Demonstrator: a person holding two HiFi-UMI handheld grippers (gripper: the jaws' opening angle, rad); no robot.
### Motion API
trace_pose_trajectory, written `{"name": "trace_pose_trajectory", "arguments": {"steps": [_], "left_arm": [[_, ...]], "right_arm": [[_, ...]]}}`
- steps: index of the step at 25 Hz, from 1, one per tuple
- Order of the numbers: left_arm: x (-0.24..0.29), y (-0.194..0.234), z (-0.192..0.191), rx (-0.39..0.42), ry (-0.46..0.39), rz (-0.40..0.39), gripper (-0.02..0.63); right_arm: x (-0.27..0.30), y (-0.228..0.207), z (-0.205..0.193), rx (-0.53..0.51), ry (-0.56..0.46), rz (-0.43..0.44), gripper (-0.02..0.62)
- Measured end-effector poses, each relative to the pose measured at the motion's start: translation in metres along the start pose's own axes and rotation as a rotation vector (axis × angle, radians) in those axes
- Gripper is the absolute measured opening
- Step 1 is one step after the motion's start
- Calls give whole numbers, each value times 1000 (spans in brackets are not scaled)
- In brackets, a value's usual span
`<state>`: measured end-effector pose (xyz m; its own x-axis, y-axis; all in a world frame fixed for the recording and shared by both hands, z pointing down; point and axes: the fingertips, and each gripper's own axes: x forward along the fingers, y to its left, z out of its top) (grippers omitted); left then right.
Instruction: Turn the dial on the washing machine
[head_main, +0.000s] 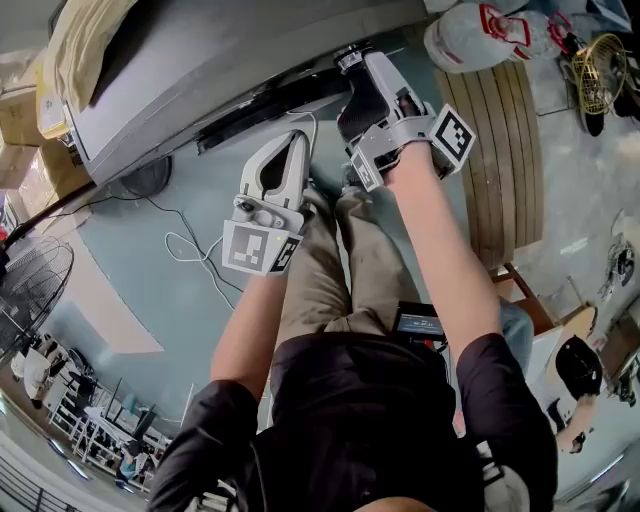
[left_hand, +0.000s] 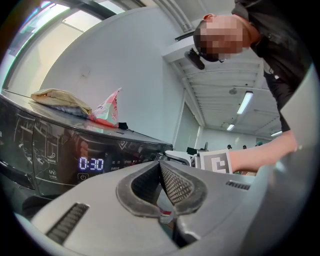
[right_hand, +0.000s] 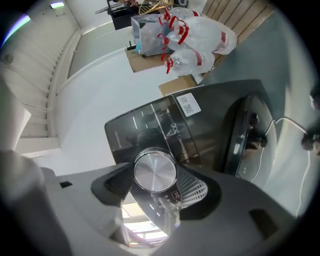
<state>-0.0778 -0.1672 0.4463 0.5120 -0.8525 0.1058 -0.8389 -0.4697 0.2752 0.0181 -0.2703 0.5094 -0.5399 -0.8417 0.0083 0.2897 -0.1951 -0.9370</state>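
Blue-grey flooring (head_main: 150, 290) lies under a dark washing machine (head_main: 230, 60), and the person stands facing it. Its dial (right_hand: 155, 170), a round knob with a brushed-metal face on the glossy control panel (right_hand: 145, 125), sits straight ahead of the right gripper (right_hand: 155, 186). That gripper's jaws stand wide, clamped on the dial's rim from opposite sides. The knob looks rigid and fixed to its shaft, so it should only rotate. Its smooth metal edge is probably slippery, so the best hold is square across the rim with firm, even pressure, rolling the wrist about the knob's axis. It is unlikely to need much force. The left gripper (left_hand: 161, 181) hangs beside the right one with its jaws together and nothing between them. Ahead of it and to its left glows a time display (left_hand: 91, 163). By count: one dial, one machine, one lit display, two grippers, and on the machine's top one crumpled cloth (left_hand: 57, 97) and one pink bag (left_hand: 106, 111).
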Motion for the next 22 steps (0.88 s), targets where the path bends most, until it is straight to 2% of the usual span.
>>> {"name": "trace_pose_trajectory", "arguments": {"steps": [9, 13, 15, 17, 19, 22], "left_arm": [[2, -2, -2, -3, 1, -8, -5], [2, -3, -3, -5, 7, -9, -5], [2, -2, -5, -17, 13, -10, -5], [2, 0, -9, -32, 21, -9, -5], [2, 0, -11, -39, 26, -9, -5], [2, -1, -13, -45, 30, -13, -3]], "right_arm": [[1, -3, -1, 185, -19, 41, 272], [1, -2, -1, 168, -15, 45, 272], [1, -1, -1, 100, 4, 37, 272], [2, 1, -2, -16, 37, 21, 272], [3, 4, -4, -180, 70, -8, 273], [0, 13, -3, -500, 94, -54, 275]]}}
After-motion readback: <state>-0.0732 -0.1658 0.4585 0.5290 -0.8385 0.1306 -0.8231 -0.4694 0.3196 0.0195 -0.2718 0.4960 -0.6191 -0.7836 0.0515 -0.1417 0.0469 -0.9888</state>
